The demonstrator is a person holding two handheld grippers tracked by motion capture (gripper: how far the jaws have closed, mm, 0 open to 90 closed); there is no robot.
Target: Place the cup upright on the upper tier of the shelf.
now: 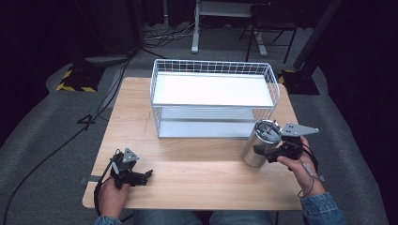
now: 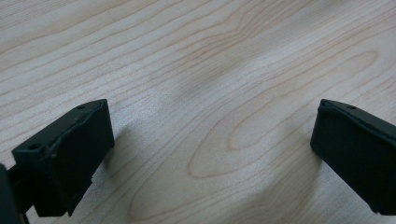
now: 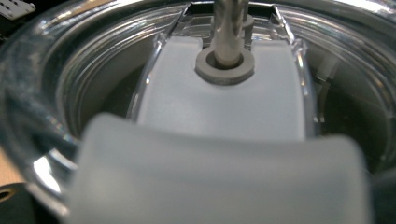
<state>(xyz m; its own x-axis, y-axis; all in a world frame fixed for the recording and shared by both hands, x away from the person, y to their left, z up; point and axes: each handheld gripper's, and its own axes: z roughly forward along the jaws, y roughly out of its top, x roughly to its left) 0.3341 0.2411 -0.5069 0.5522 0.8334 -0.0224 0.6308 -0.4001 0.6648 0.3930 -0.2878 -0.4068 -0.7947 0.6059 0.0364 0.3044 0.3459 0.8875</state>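
Black left claw (image 1: 149, 174) and right claw (image 1: 261, 152), grey plates, denim cuffs.

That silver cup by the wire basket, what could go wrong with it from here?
1. The steel tumbler is tilted in the right gripper near the table's right edge; a slip could send it rolling off.
2. It sits close to the wire basket, so lifting it might knock the front rim.
3. The left gripper rests open on the wood, too far off to steady anything.
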